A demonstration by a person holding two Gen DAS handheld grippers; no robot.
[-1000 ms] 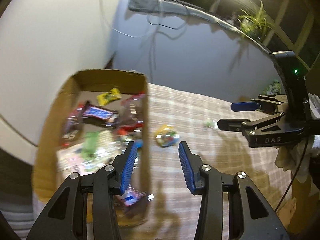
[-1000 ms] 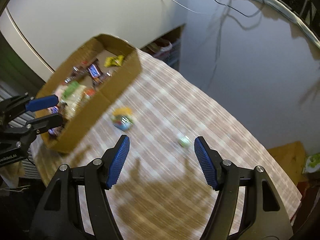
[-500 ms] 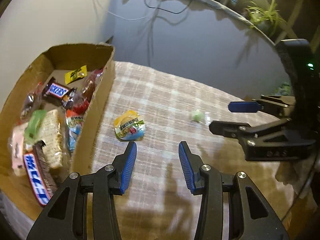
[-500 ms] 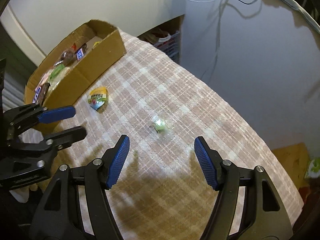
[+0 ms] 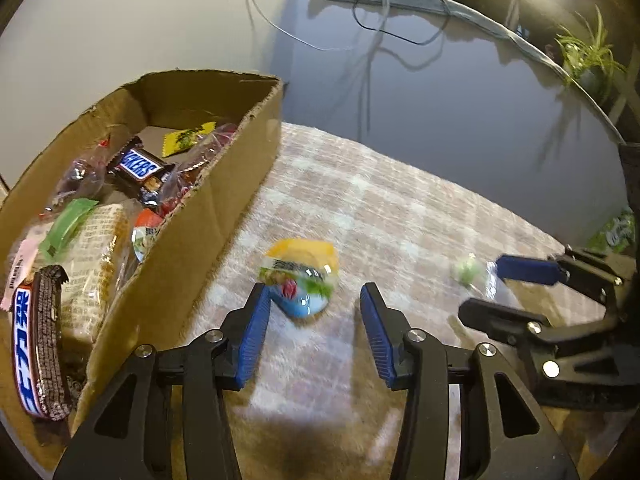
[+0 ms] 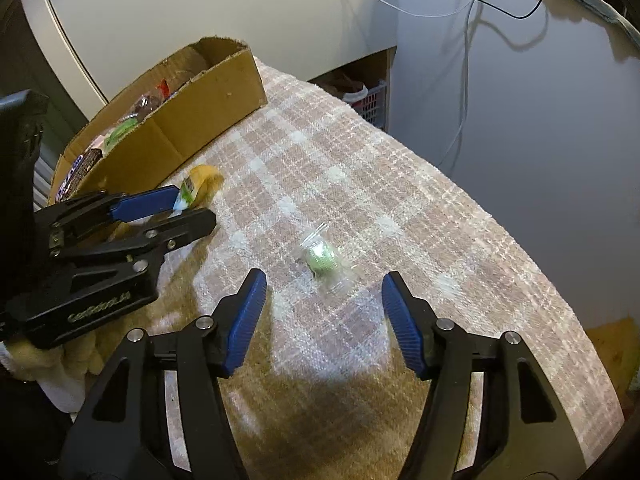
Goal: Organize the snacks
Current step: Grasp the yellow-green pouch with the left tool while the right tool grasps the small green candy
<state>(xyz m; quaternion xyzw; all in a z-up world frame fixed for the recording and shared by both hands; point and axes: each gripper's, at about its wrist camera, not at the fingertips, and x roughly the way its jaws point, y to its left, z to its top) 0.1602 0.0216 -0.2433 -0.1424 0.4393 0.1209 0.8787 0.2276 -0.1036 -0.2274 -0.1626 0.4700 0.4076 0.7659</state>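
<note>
A yellow-and-blue snack packet lies on the checked cloth, just beyond and between the blue fingertips of my left gripper, whose jaws are opening with no pad on it. A small green candy in clear wrap lies ahead of my right gripper; its jaws are closing and stand apart from the candy. The cardboard box on the left holds several wrapped snacks, among them a Snickers bar. In the right wrist view the left gripper sits beside the packet.
The checked cloth covers a round table whose edge falls away at the right and back. The box stands at the table's left edge. Cables hang on the wall behind. A plant stands at the far right.
Both grippers have come down closer to the cloth. The left one swung from over the box to the yellow packet; the right one now has the green candy just ahead of its fingertips.
</note>
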